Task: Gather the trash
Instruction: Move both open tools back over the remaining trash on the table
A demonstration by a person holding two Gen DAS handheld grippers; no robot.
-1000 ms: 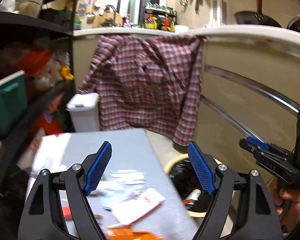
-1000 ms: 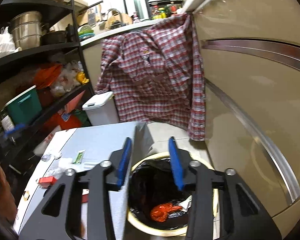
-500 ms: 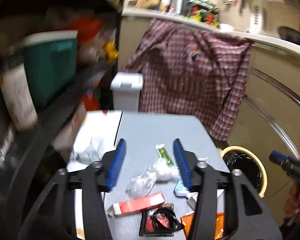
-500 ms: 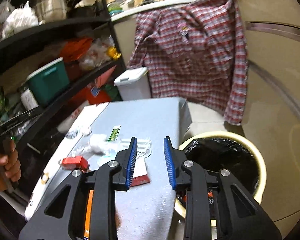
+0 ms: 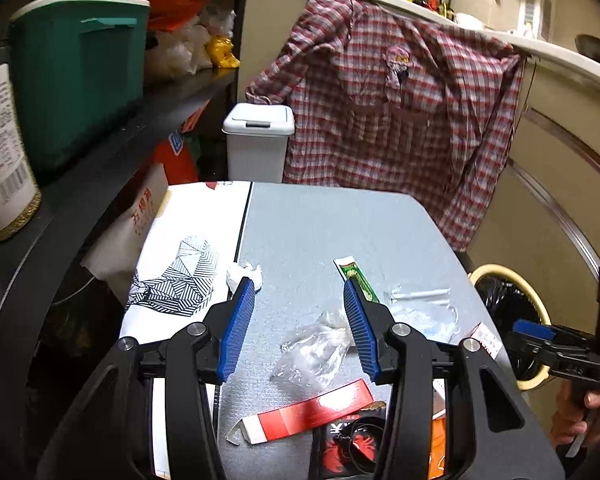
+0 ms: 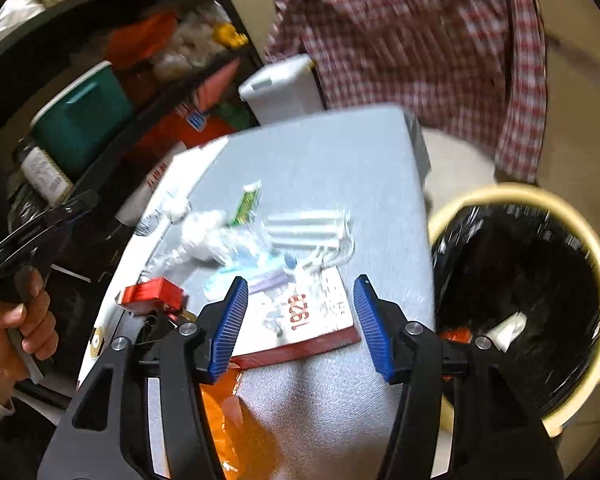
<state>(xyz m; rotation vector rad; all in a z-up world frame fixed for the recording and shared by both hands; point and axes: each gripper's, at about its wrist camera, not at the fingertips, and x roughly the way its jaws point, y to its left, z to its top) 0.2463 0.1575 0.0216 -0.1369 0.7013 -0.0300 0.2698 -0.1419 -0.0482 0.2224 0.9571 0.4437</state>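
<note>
Trash lies on a grey table: a clear plastic wrapper, a red carton, a green sachet, a white tissue wad and a face mask. My left gripper is open and empty just above the clear wrapper. My right gripper is open and empty over a white and red card marked 1928. The yellow-rimmed bin with a black liner stands right of the table and holds some trash.
A black shelf with a teal box runs along the left. A white lidded bin and a hanging plaid shirt are behind the table. A cabinet front is on the right.
My left gripper has dropped toward the table trash and opened wider. My right gripper has swung from the bin to over the table and opened wide.
</note>
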